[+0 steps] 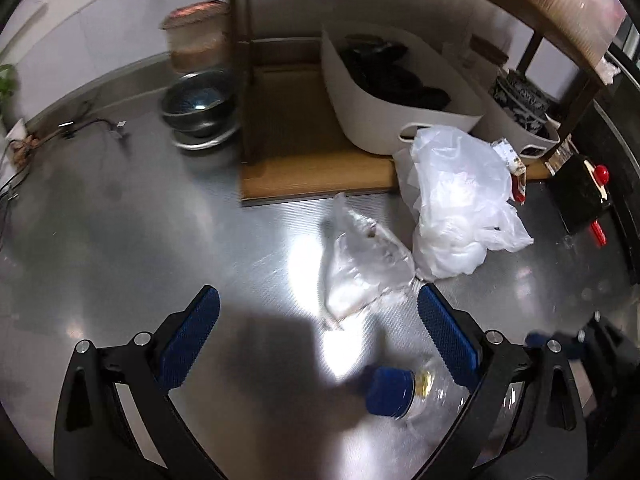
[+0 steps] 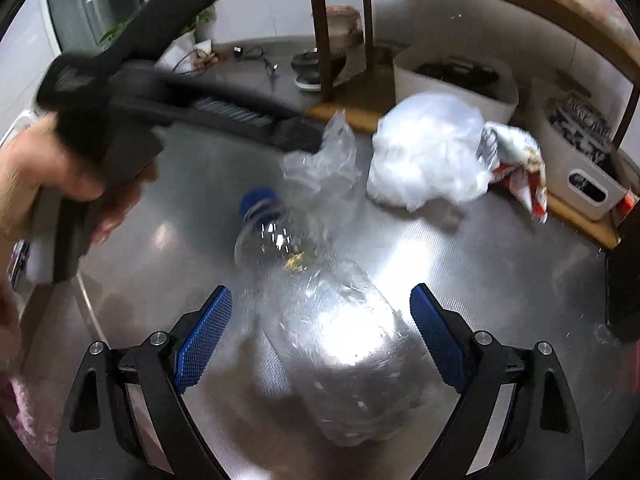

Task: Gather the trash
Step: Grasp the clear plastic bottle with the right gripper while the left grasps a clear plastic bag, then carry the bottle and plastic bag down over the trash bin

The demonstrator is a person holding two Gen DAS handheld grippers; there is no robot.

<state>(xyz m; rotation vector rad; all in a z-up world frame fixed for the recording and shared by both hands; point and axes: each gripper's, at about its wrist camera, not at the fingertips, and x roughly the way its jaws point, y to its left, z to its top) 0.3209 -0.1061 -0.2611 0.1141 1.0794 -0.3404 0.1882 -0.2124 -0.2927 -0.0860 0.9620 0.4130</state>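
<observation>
A clear plastic bottle (image 2: 332,320) with a blue cap (image 2: 256,199) lies on the steel counter between the open fingers of my right gripper (image 2: 320,322), untouched by either pad. Its cap end also shows in the left wrist view (image 1: 390,392). A crumpled clear plastic bag (image 1: 366,264) lies ahead of my left gripper (image 1: 318,322), which is open and empty. Behind it sits a white plastic bag (image 1: 456,200) and a torn red and white snack wrapper (image 1: 516,176). In the right wrist view the left gripper (image 2: 304,136) reaches across near the clear bag (image 2: 324,168).
A wooden shelf base (image 1: 300,172) holds a white bin (image 1: 384,92) of dark items and a second white bin (image 1: 524,120). Metal bowls (image 1: 200,108) and cables (image 1: 80,126) lie at the back left. A black and red object (image 1: 584,192) stands at the right.
</observation>
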